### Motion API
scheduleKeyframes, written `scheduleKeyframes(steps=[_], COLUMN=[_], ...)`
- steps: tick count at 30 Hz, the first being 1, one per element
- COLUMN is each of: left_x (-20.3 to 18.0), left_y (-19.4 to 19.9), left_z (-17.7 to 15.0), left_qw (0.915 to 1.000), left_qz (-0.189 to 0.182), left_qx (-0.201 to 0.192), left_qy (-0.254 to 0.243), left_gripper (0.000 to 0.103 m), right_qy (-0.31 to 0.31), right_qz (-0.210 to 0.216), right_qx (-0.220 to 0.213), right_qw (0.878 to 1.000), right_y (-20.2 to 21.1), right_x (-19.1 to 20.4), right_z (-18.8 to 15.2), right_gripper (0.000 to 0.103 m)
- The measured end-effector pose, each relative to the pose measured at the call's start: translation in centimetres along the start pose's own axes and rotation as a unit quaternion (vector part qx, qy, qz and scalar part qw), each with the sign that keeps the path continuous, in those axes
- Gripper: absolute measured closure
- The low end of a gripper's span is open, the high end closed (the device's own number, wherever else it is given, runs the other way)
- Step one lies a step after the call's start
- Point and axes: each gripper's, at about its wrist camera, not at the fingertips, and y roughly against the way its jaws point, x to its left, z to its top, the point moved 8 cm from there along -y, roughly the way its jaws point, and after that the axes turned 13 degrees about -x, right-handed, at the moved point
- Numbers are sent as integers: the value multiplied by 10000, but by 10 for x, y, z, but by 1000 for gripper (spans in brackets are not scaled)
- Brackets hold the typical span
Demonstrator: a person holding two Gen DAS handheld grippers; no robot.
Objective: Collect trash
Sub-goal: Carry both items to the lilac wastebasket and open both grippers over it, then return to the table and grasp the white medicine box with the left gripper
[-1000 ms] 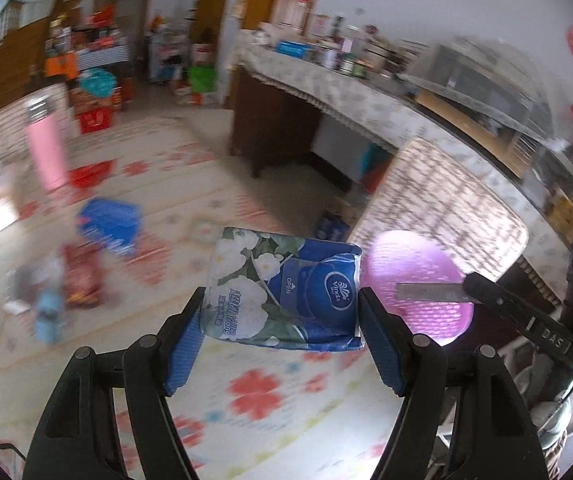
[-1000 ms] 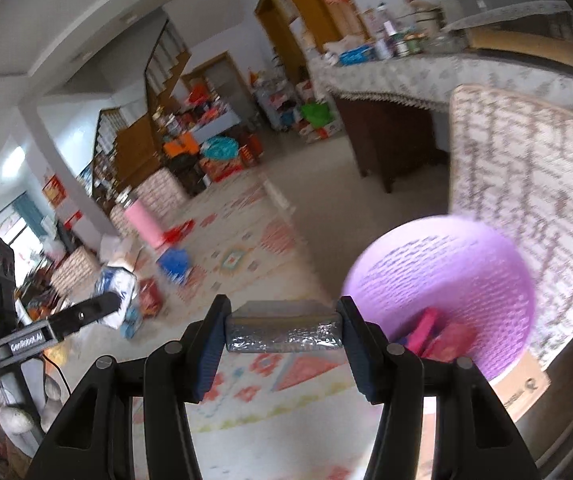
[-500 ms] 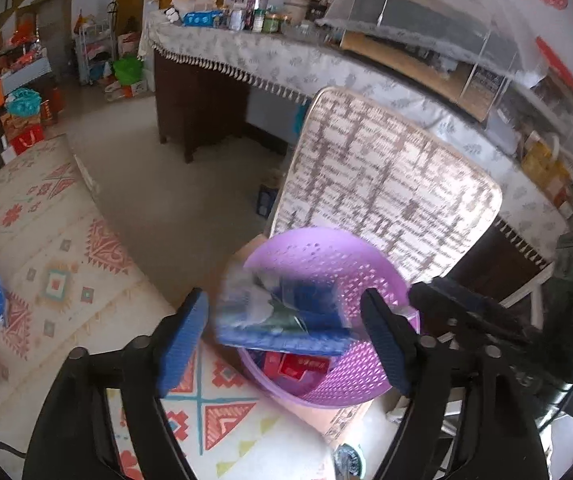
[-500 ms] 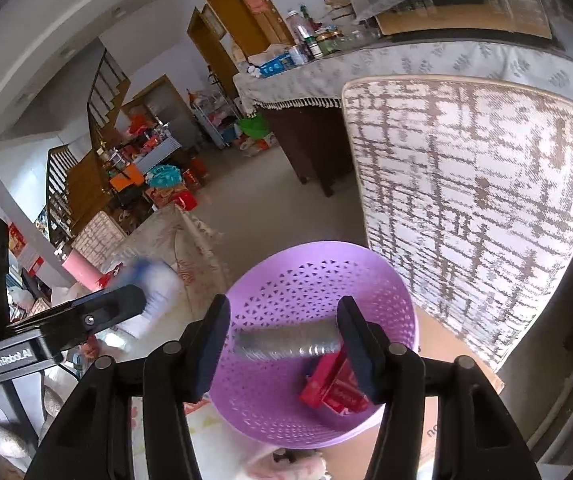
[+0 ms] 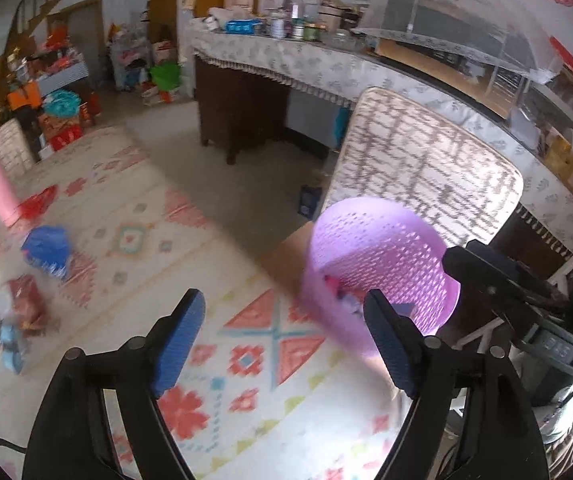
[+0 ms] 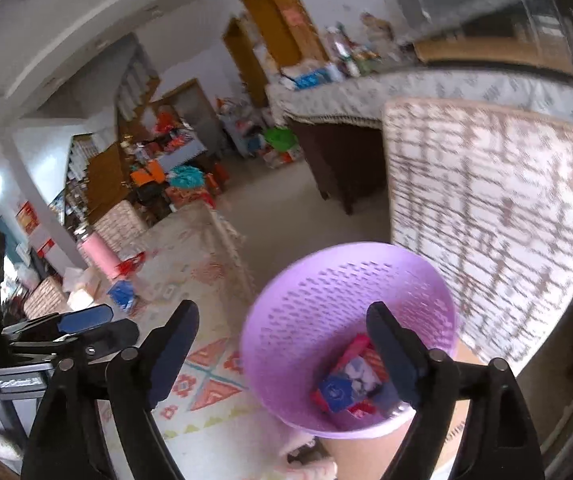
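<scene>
Both the left gripper (image 5: 286,334) and right gripper (image 6: 284,350) gape wide, empty; purple basket (image 6: 286,320) at lower centre holds wrappers (image 6: 346,384)

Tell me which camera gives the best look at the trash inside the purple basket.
The right wrist view. It looks down into the purple basket, so the trash on its bottom shows, red and blue packets included. In the left wrist view the basket appears side-on and blurred, with only a sliver of trash visible.

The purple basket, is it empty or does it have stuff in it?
Not empty: the purple basket holds red and blue packets at its bottom.
</scene>
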Motion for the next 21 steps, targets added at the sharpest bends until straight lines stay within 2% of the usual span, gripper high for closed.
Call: scheduleKeyframes(steps=[3, 6, 9, 12, 17, 21], left_x=[27, 71, 125, 185, 279, 342], left_y=[13, 31, 49, 68, 98, 106], left_z=[-14, -24, -35, -48, -72, -87], left_qw=[9998, 9977, 9923, 9832, 9626, 9500], left_qz=[107, 609, 1136, 1644, 2451, 2771], left_qx=[23, -182, -260, -257, -233, -149], left_qy=[185, 249, 422, 747, 1134, 1430], left_gripper=[23, 23, 23, 23, 23, 22], right_qy=[17, -2, 123, 141, 298, 379], right_qz=[381, 833, 1084, 1346, 1443, 1510], right_qx=[108, 413, 762, 1205, 1578, 1699], right_qw=[9992, 9957, 9911, 9834, 9764, 9731], right_y=[-4, -16, -32, -50, -80, -103], right_x=[33, 69, 106, 144, 188, 218], right_z=[-13, -35, -63, -94, -130, -149], right_gripper=[14, 14, 14, 14, 14, 14])
